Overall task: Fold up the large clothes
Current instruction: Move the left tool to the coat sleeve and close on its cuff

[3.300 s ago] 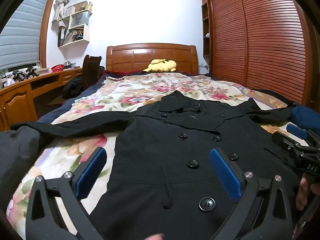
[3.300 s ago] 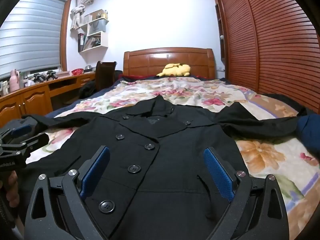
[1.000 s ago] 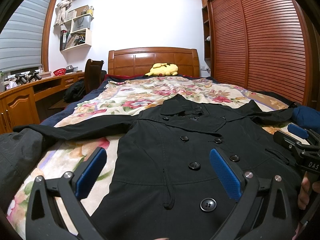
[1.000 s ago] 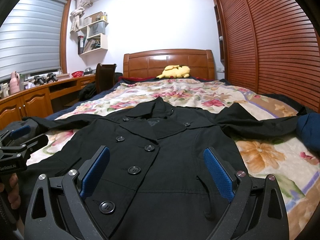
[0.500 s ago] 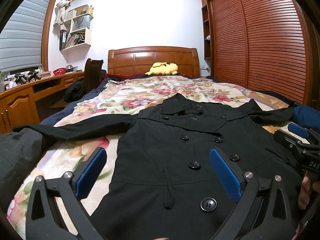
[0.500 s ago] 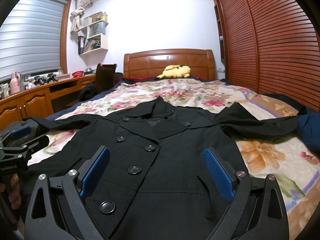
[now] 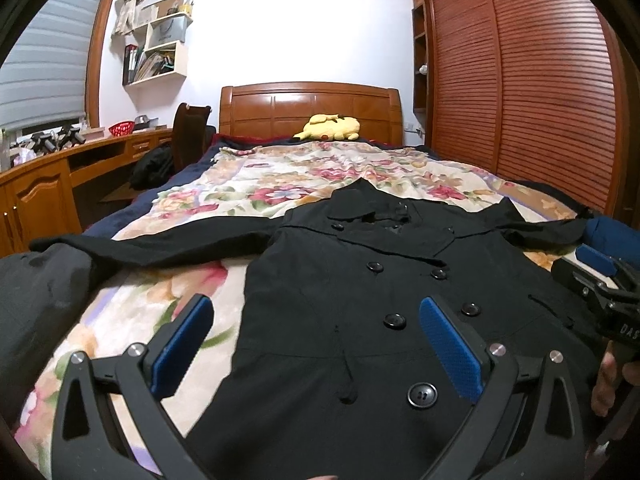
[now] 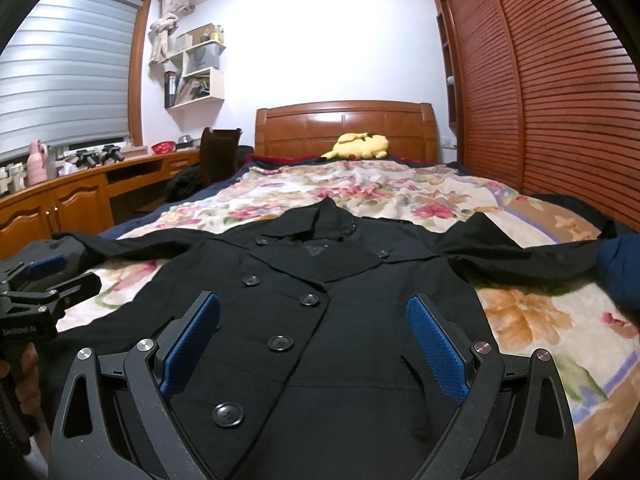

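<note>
A black double-breasted coat [image 7: 360, 280] lies flat, front up, on the floral bedspread [image 7: 280, 176], collar toward the headboard and both sleeves spread out sideways. It also shows in the right wrist view [image 8: 320, 300]. My left gripper [image 7: 316, 320] is open and empty, held above the coat's lower left part. My right gripper [image 8: 312, 320] is open and empty above the coat's lower middle. The right gripper also appears at the right edge of the left wrist view [image 7: 600, 284]; the left gripper appears at the left edge of the right wrist view [image 8: 44, 280].
A yellow plush toy [image 7: 332, 128] lies by the wooden headboard [image 7: 312, 108]. A wooden desk [image 7: 44, 188] and a chair [image 7: 190, 136] stand to the left. Slatted wardrobe doors [image 7: 540, 92] line the right. A dark garment [image 7: 36, 300] and a blue cloth [image 7: 612, 236] lie at the bed's sides.
Both grippers have stayed open over the coat. The views have shifted only slightly; the coat has not moved.
</note>
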